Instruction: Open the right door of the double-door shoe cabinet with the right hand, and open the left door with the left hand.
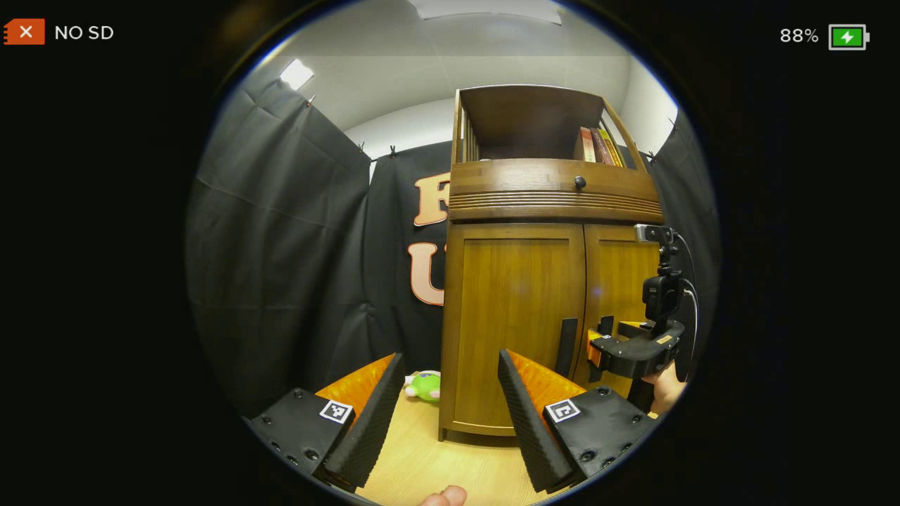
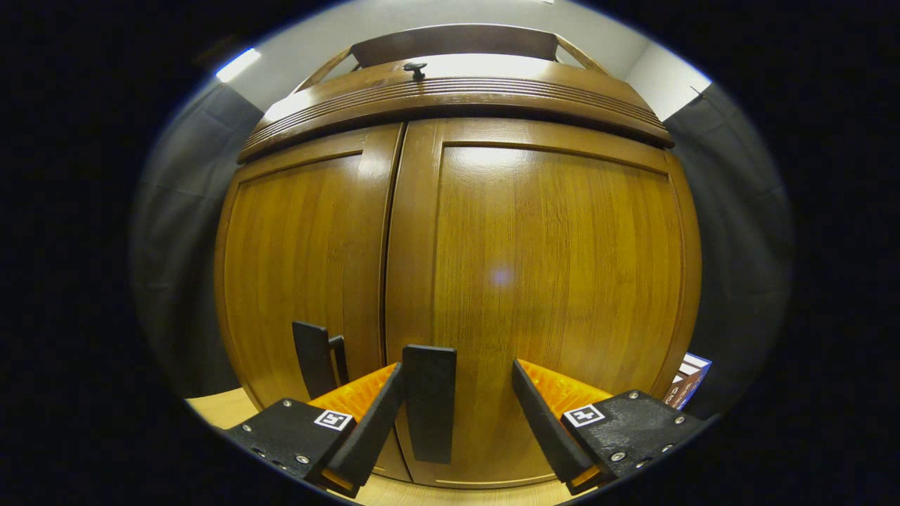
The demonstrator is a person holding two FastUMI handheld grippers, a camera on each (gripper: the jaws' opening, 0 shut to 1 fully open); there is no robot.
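1. Right gripper view: right gripper (image 2: 457, 414), fingers spread, straddles the right door's upright handle (image 2: 429, 411), not gripping.
2. Left gripper (image 1: 446, 414), fingers spread, stands well apart from the left door handle (image 1: 567, 346).

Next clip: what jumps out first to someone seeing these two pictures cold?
The wooden cabinet dominates: in the right gripper view both doors stand shut, and the open right gripper brackets the right door's handle without pressing it. In the left gripper view the open left gripper hangs farther back, in front of the left door. A green plush toy lies on the floor beside the cabinet.
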